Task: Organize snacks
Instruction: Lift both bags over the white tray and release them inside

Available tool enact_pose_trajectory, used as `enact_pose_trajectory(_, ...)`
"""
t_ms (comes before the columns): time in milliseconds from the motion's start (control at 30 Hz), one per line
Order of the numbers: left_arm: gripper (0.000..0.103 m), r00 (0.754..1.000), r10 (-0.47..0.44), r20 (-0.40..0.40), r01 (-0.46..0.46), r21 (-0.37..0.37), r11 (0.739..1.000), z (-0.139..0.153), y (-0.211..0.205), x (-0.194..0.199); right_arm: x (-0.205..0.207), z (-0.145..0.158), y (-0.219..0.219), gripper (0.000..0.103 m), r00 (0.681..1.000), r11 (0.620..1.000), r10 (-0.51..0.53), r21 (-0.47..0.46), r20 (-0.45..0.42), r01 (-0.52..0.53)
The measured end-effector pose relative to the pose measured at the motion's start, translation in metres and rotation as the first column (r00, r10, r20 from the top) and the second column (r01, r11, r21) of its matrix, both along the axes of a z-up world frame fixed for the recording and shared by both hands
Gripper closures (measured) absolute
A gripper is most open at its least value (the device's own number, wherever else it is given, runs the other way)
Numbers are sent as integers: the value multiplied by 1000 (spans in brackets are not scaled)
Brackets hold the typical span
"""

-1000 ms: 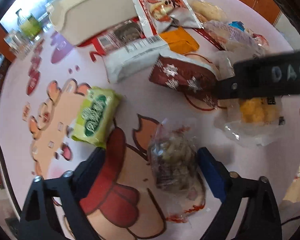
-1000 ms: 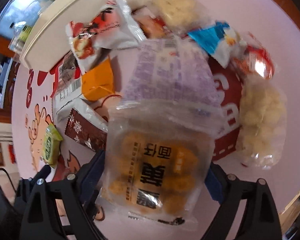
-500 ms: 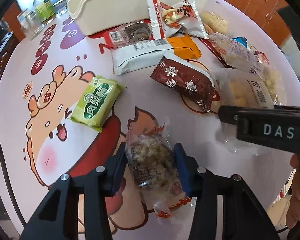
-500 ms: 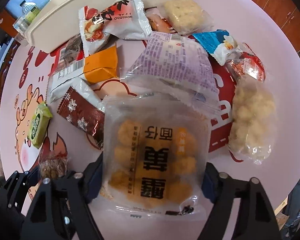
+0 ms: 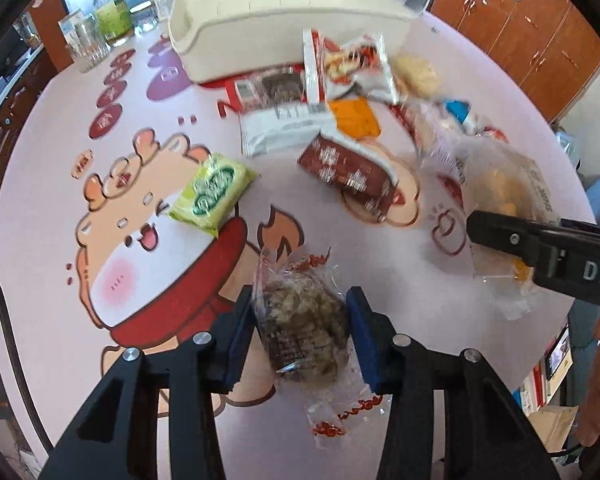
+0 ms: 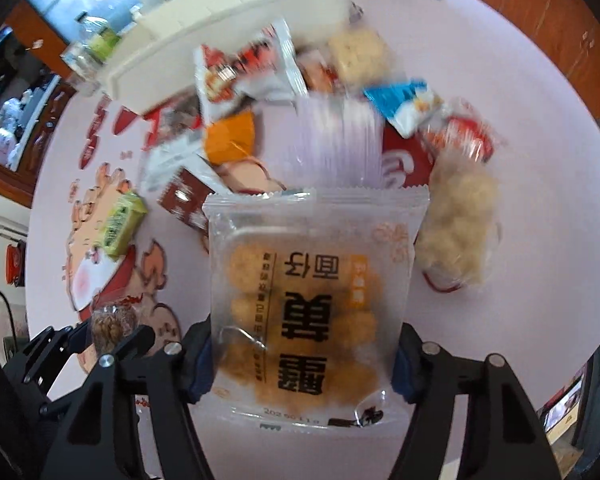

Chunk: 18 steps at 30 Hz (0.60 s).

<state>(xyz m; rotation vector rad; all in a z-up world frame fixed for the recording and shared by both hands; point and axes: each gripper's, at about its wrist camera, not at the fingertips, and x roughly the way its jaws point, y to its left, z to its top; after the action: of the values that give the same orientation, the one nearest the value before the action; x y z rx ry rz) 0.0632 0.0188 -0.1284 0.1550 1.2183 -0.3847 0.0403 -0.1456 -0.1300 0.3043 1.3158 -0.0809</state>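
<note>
Fingers of the left gripper (image 5: 300,332) clench one clear packet of brown clustered snack (image 5: 300,332), red script on its crimped ends, lifted off the pink tabletop (image 5: 40,216). Beside it, the right gripper (image 6: 300,360) is closing on one frosted packet of round golden puffs (image 6: 312,304); the packet sits between the blue pads, with bold dark Chinese characters down its front and a printed date, too faint to read surely, near its lower edge. The other gripper's side, seen from the left wrist, shows the letters "DAS".

Farther out on the tabletop, with its cartoon animal print, lie single packets: one green (image 5: 212,194), one brown with white snowflakes (image 5: 350,168), one white with a barcode (image 5: 284,128), one orange (image 5: 354,118), one pale lilac ribbed (image 6: 340,144), one clear bag of pale puffs (image 6: 460,224), one blue-and-white (image 6: 404,104), one red-and-white (image 5: 348,68).

Farthest back stands one cream bin (image 5: 276,20). Past it are a green-labelled bottle (image 5: 112,12) and some glassware (image 5: 86,38); the labels are unreadable.
</note>
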Motion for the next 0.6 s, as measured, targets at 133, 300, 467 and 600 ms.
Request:
enact_pose_trajectory(133,59,999,18,38,-17,-33,999,29,-2,4,13,37,-13,35,995,999,32,-24,93,-30)
enact_pose_trajectory(300,59,993,50,110,-42,-73,996,74,-5,20,18,86,-19,35,974,997,66,-63,215,-54)
enact_pose_trajectory(467,59,978,84,192,-65,-105,992,126,-8,45,33,130,-25,35,946,994,93,-91,311,-67)
enact_pose_trajectory(600,59,956,114,271,-85,-114,990,171,-11,68,55,170,-35,35,913,991,95,-120,397,-50)
